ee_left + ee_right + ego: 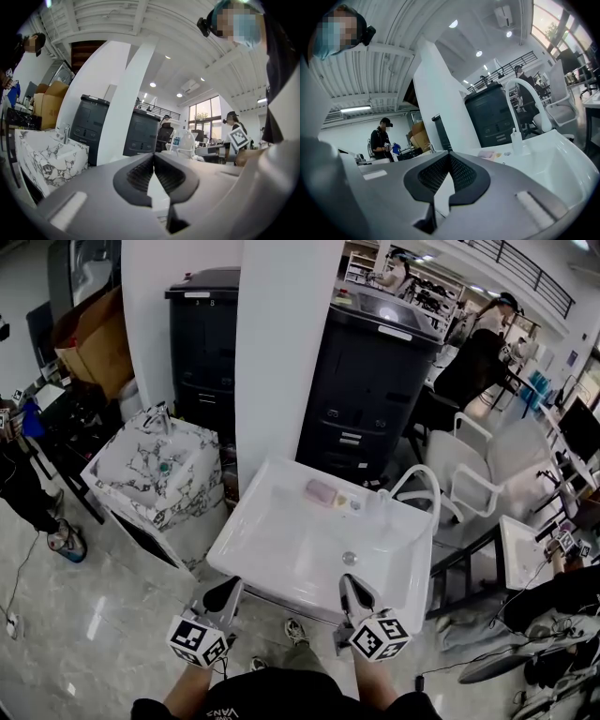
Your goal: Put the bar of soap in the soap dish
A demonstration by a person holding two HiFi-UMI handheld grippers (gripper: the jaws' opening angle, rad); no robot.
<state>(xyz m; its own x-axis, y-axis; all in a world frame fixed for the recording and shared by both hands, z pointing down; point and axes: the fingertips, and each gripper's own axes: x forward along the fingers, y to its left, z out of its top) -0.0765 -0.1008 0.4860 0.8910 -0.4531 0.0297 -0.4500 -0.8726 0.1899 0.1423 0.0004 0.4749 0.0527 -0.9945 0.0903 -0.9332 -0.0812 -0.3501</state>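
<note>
A pink bar of soap (320, 491) lies on the back ledge of the white sink (281, 549); the right gripper view shows the soap (485, 153) far ahead. Just right of the soap lies a small pale item (349, 504) with a yellow and a bluish spot, too small to make out. My left gripper (228, 594) hovers at the sink's near left corner, shut and empty, its pads (140, 173) meeting at the tip. Over the near rim, my right gripper (352, 592) is shut with nothing in it, its pads (459, 174) touching.
A white curved faucet (417, 486) rises at the sink's back right. A marble-patterned sink unit (155, 470) stands to the left. A white pillar (281, 343) and black cabinets (370, 381) are behind, a white chair (473, 474) to the right. People work further off.
</note>
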